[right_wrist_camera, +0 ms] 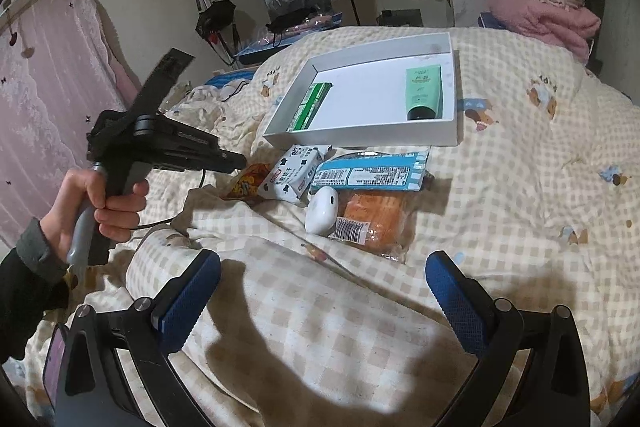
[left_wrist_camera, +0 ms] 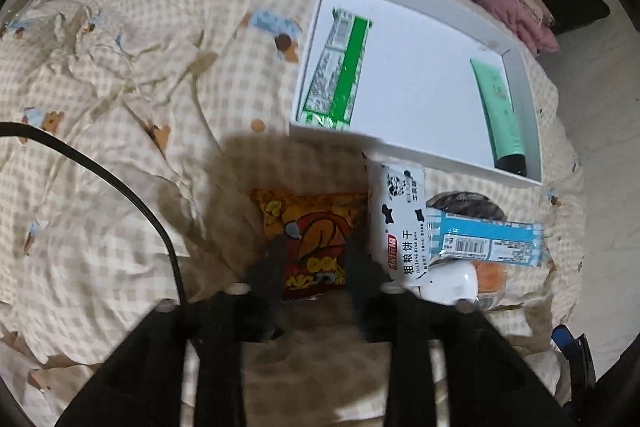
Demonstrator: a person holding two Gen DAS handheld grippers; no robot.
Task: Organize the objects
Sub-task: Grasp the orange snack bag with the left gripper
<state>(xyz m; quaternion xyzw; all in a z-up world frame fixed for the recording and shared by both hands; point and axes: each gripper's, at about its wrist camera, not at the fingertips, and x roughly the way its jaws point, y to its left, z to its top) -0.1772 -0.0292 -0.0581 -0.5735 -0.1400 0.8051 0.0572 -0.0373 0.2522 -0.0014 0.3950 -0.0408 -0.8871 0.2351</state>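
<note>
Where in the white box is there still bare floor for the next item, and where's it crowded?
Bare: the middle of the white box, between the green carton along one side wall and the green tube along the opposite wall. Crowded: the quilt along the box's near wall, where the red snack bag, cow-print biscuit pack, blue packet, white case and orange pack cluster.

A white plastic biscuit packet with black cow patches [left_wrist_camera: 402, 223], lying at about four o'clock in the left wrist view, carries bold black Chinese characters reading 粗粮饼干, with small Latin letters "CU LIANG BING GAN" beside them. A red brand label on it is too blurred to read. At three o'clock from it, a blue and white wrapped bar [left_wrist_camera: 486, 241] shows a barcode; its small print is illegible.
</note>
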